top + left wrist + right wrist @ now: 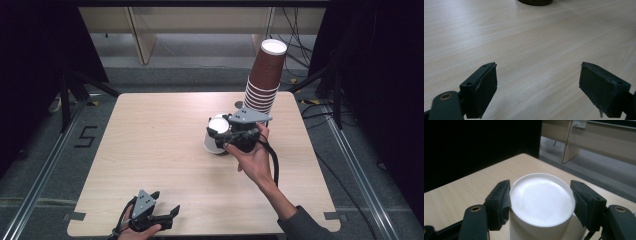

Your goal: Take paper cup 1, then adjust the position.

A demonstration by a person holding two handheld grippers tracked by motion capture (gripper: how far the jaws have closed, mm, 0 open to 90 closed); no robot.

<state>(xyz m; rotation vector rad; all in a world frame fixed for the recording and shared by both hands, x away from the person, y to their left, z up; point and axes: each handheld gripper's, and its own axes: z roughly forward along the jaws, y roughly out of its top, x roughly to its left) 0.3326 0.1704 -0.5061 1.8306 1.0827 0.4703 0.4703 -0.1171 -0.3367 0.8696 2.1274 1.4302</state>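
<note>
My right tongs (540, 202) are clamping the upturned white cup (541, 200), while my left tongs (537, 87) are resting half-open, empty, over bare desk (524, 37) near me.

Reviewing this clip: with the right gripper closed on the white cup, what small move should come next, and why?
Probably carry the white cup clear of the brown stack and set it on bare table. The right gripper clamps its upturned base; the stack stands close behind.
</note>
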